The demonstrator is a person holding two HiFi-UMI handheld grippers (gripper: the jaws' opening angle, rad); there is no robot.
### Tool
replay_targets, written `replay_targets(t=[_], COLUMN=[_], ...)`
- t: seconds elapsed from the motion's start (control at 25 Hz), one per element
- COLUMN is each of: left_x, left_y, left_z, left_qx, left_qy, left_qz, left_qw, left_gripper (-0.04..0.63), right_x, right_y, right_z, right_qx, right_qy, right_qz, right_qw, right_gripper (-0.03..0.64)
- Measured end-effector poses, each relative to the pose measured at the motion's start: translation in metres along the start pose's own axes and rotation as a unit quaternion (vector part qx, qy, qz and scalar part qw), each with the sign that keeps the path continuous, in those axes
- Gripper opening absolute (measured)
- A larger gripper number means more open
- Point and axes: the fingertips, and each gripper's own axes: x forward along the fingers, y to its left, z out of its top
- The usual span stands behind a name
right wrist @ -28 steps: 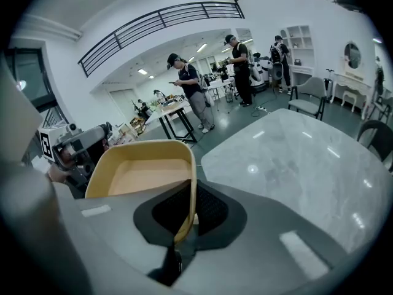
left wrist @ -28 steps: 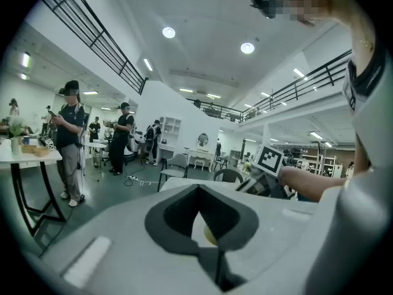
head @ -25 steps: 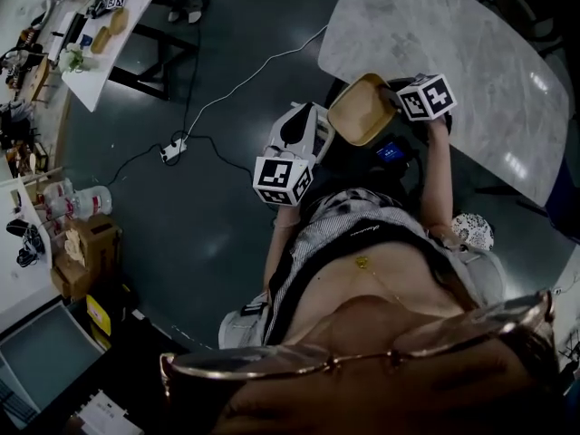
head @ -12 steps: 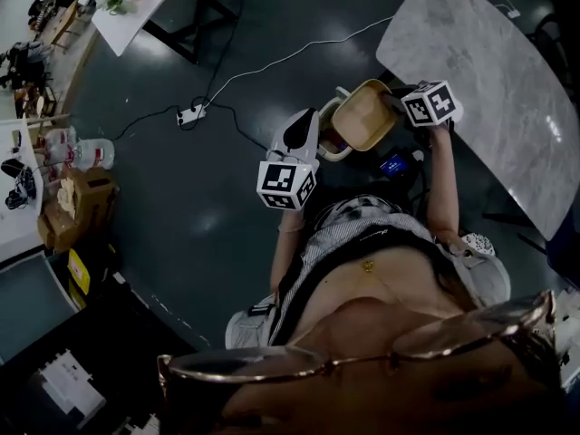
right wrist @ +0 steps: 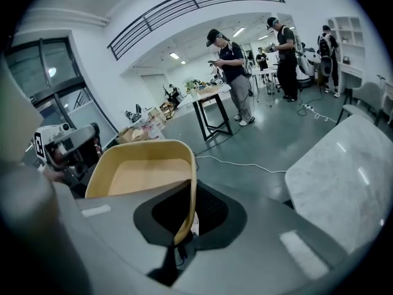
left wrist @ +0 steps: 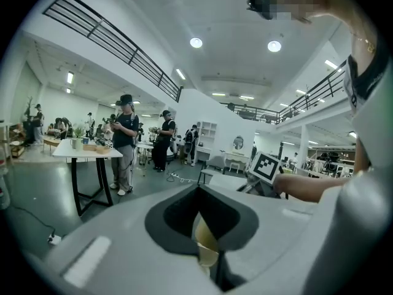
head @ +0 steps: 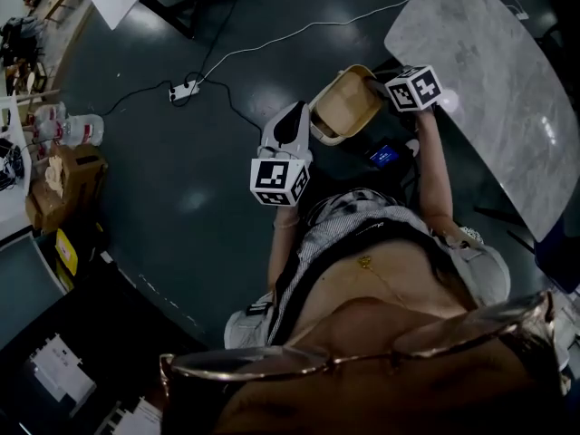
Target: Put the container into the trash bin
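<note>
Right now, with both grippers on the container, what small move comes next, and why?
Probably hold both grips and look around for the bin: right gripper and left gripper each pinch the rim of the container above the floor, and I see no trash bin.

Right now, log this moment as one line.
held: tan container | left gripper: shut on its rim | right gripper: shut on opposite rim | trash bin: not identified

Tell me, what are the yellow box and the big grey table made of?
The container looks like thin moulded plastic or pressed pulp: tan, matte, thin rounded rim; can't be sure. The table top looks like polished marble, or a look-alike: pale, faintly veined, glinting.
</note>
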Motion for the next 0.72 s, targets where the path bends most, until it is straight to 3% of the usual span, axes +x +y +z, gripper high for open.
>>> replay_targets(t=[0.36,0.72], left_x=[-0.001,-0.014], left_y=[0.009,0.02], left_z=[-0.013,-0.032], left_qx=[-0.015,-0.023], left_qy=[0.014,0.033], left_qz=[0.017,0.045], left_qw=[0.9996,0.9982], left_gripper=[0.0,0.0], right_x=[0.059,0.137], right_y=[-0.019,-0.052], right_z=[-0.031,-0.099], right_qx=[-0.023,0.012], right_qy=[0.027,0.079], right_qz=[-0.014,-0.057], right_qw=[0.999,0.995], right_gripper=[0.031,0.03])
